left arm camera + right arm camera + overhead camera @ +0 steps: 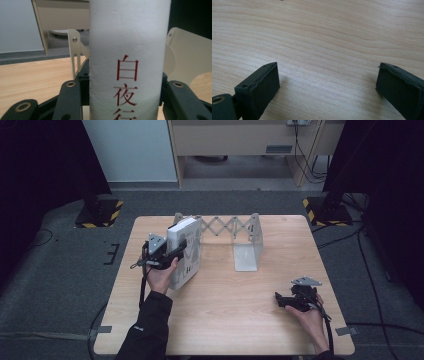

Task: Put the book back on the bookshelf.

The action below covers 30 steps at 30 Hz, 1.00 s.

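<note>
One white book (184,251) is what I have pinched by its spine in my left gripper (167,254), standing upright near the desk's (225,315) far left corner, right against the left plate of the expandable metal bookend rack (247,245). My right gripper (295,301) rests near the desk's right edge, its jaws spread wide over bare wood with nothing between them.

The risk, as I judge it, is the grip: my jaws hold only the narrow spine, low down, so a heavy book could pivot or slide out if I tilt it. The book's bottom corner could also catch on the rack's near plate or scissor lattice and shove the light rack across the desk, since my other hand isn't steadying it.

From the left gripper view, the spine (127,62) blocks most of the rack; I can read only part of the red characters, cut off below. Whether the book touches the desk or rack I cannot tell.
</note>
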Available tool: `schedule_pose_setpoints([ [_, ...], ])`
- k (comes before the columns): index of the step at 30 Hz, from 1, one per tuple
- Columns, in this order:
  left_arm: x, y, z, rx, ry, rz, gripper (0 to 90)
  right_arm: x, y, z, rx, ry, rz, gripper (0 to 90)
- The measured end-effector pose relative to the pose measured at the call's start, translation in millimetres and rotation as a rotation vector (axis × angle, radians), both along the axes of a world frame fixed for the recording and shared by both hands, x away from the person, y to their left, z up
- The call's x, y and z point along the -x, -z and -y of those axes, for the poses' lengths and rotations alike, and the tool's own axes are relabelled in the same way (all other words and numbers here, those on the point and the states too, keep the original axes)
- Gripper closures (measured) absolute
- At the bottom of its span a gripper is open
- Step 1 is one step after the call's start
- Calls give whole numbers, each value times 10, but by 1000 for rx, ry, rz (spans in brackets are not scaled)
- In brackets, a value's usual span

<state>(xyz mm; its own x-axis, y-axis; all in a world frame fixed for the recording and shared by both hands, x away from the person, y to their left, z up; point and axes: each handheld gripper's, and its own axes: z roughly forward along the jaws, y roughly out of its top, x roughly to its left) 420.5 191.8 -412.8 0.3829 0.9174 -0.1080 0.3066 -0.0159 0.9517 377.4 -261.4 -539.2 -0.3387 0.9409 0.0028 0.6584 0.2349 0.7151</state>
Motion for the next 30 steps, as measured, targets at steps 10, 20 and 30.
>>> schedule_pose_setpoints([
  [10,295,123,-180,6,18,-44,508,2,-2,-2,-1,-3,-3,53],
  [20,470,240,-252,7,9,-64,506,5,-2,-5,1,-5,-3,53],
  [30,550,351,-237,19,21,-13,493,11,-4,-10,-2,-4,-7,53],
])
